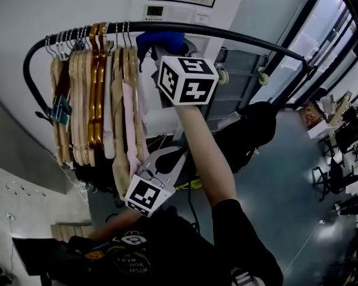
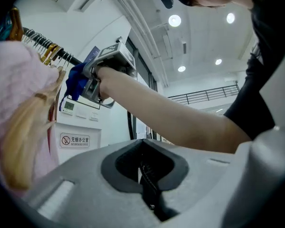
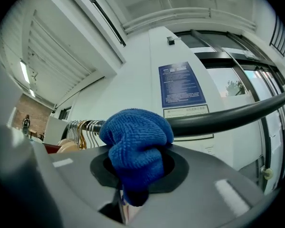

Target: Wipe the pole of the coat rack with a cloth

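- Right gripper (image 3: 133,189) fingers are clamped on the blue cloth (image 3: 135,146), pressed to the pole (image 3: 228,115) just beside the hangers (image 1: 95,100); wiping toward them could snag it
- Left gripper (image 2: 147,189) fingers are together, empty; nothing steadies the rack

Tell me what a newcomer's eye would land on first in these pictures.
First comes the bright blue cloth, bunched in the right tongs and held up against the black pole of the coat rack. To its left in the head view, a tight row of wooden hangers hangs on that same pole. The left tongs sit lower, shut on nothing.
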{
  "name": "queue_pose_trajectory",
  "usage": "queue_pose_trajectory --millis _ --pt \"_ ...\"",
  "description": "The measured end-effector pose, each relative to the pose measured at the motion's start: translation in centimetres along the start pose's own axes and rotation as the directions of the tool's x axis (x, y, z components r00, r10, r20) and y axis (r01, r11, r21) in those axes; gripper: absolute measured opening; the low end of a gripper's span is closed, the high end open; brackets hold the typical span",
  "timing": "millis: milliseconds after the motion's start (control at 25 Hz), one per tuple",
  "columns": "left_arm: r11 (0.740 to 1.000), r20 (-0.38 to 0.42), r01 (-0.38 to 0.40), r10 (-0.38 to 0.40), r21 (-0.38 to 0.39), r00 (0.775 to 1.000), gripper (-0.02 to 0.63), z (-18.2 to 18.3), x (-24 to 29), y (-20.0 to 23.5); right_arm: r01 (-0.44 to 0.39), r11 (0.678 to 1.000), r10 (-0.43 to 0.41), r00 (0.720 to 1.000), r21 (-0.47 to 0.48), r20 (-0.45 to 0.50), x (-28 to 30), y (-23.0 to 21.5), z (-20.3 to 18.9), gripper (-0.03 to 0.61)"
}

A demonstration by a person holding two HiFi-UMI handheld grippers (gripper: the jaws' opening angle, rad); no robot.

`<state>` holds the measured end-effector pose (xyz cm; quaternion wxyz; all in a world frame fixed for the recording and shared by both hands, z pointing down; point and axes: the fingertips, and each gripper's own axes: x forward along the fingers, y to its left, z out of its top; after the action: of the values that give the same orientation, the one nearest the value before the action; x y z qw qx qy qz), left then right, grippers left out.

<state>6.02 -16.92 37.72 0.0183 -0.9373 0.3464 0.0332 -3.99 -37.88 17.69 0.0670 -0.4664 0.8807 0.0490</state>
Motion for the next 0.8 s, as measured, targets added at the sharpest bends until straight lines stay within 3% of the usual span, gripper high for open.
queue_pose_trajectory --millis 200,400,600,800 --pt "0.998 0.020 -0.061 0.061 0.006 0.998 0.003 1.3 3.3 1.8 0.078 0.997 -0.078 0.997 0.001 0.002 -3.5 -8.8 0.5 0.084" --pt "0.997 0.034 -0.071 0.071 -0.009 0.997 0.003 1.5 8.2 2.3 0.280 0.960 -0.280 0.960 -0.001 -0.013 -9.7 -23.4 0.8 0.084" --pt "0.999 0.056 -0.039 0.039 0.002 0.998 0.003 2.5 11.7 0.8 0.467 0.884 -0.468 0.882 -0.020 -0.057 -15.8 -37.2 1.8 0.084" --pt "1.000 0.036 -0.022 0.021 0.013 0.999 0.003 2.8 11.5 1.5 0.655 0.756 -0.653 0.755 0.016 -0.061 -20.1 -45.9 2.4 0.084"
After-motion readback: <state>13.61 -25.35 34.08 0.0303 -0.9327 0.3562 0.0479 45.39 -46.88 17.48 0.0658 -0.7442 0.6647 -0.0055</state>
